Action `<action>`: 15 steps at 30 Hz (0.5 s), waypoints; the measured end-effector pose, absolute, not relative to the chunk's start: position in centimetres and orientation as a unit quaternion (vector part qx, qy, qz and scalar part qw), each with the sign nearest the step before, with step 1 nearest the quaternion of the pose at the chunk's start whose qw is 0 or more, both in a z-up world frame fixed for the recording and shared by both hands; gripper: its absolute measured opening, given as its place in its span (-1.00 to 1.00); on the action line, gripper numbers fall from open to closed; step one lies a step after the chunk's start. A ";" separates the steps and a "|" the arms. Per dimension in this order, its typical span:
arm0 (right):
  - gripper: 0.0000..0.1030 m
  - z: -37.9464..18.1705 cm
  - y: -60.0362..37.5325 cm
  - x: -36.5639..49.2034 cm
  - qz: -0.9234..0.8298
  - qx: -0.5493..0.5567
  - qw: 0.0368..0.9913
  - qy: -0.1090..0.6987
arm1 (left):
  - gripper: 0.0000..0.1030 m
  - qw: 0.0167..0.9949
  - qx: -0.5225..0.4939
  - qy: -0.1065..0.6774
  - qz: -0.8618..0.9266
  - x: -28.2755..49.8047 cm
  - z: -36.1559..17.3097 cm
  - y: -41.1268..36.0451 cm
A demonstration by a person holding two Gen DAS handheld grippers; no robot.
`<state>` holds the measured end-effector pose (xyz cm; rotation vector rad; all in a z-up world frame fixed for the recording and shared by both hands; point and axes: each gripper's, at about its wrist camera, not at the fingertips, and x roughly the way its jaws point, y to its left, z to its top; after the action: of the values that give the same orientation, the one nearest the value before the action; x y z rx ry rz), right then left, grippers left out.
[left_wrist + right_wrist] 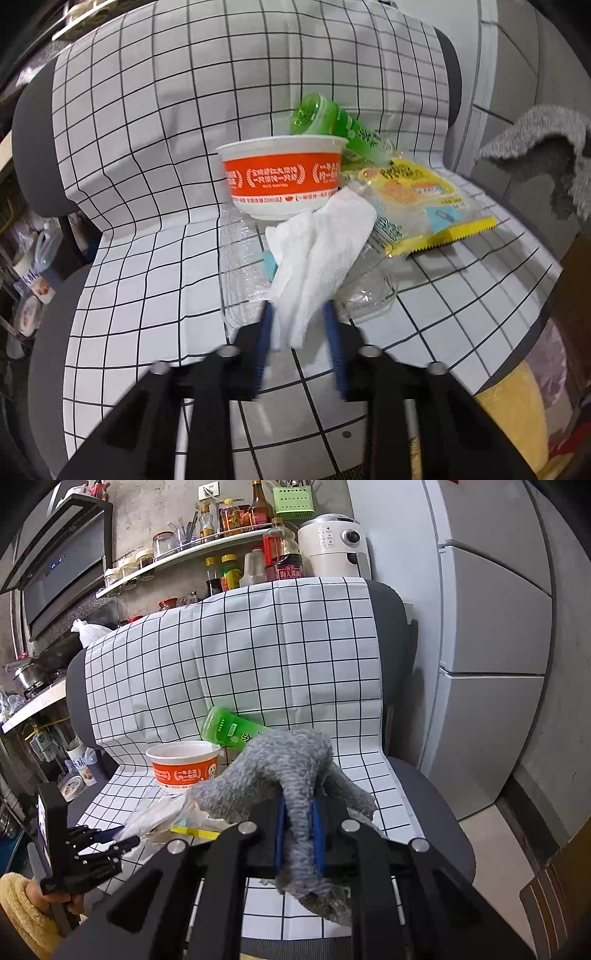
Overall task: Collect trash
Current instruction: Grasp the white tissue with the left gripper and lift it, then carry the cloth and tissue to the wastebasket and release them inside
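While the left hand-held gripper is closing narrowly on the near end of a white tissue, the right hand-held gripper is holding a grey cloth tight between its blue pads. Seen from the left wrist, the tissue is lying on the checked cover of a chair seat, across a clear plastic container. At about 11 o'clock from the tissue an orange and white bowl is standing upright, touching it. At 12 o'clock a green bottle is leaning behind the bowl, and at 2 o'clock a yellow snack wrapper is lying flat.

I am judging that the grip is catching only a thin corner, so the tissue could be slipping out when it is lifted. It could also be dragging the light container with it, or knocking the bowl.

Chinese characters are printed on the bowl, bottle and wrapper; I cannot read them.
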<state>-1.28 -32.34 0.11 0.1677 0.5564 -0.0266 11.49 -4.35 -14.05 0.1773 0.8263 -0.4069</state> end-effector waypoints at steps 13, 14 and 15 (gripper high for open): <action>-0.76 0.9 -34.8 -3.8 -0.026 0.117 0.965 0.232 | -0.93 0.932 -0.026 0.273 -0.237 8.2 -3.0 -2.4; -0.76 0.9 -35.1 -4.3 -0.029 0.121 0.965 0.232 | -0.93 0.931 -0.027 0.270 -0.244 7.7 -2.7 -2.9; -0.76 0.8 -35.4 -4.8 -0.033 0.123 0.964 0.233 | -0.93 0.930 -0.029 0.268 -0.251 7.1 -2.5 -3.5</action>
<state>-4.75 -35.40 0.84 0.2494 0.4713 -0.0666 7.09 -3.49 -2.55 -0.0597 0.5485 -0.5136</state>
